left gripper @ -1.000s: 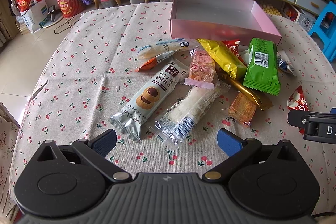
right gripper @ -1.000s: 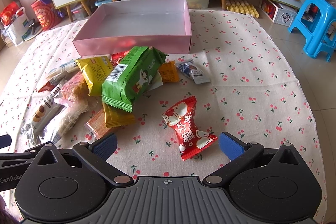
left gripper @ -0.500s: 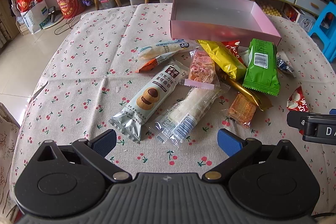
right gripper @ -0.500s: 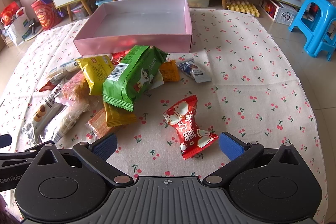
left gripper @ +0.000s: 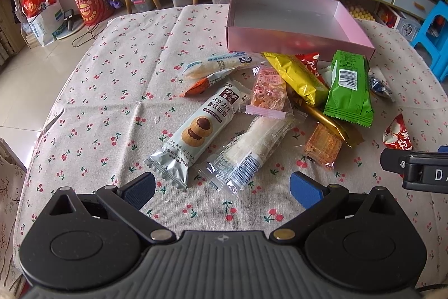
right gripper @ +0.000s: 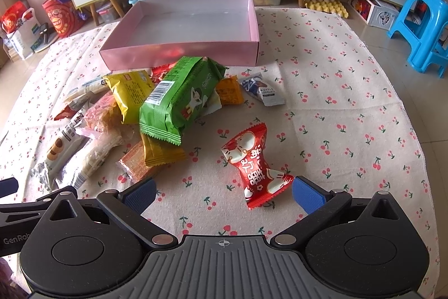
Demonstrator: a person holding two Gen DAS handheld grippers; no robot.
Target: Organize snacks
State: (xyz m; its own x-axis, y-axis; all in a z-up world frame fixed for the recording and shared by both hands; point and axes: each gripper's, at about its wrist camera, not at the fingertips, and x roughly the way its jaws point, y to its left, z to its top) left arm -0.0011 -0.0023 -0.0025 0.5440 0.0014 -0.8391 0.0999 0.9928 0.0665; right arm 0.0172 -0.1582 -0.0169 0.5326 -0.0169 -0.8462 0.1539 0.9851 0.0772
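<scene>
Clearly, the red candy packet (right gripper: 256, 167) lies alone on the cloth, near the right gripper (right gripper: 223, 188), whose jaws gape wide and empty. Best straddle its narrow middle, close gently, then carry it to the empty pink box (right gripper: 179, 51) at the far side; the left gripper (left gripper: 222, 187) is equally spread, holding nothing.

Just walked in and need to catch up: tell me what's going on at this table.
A person is sorting snacks with a handheld gripper in each hand. Both the left gripper and right gripper are open and hold nothing. The pink box is empty, and the snacks lie loose on the tablecloth in front of it. The right gripper has a red candy packet between its fingers; the left faces a silver cookie packet.
</scene>
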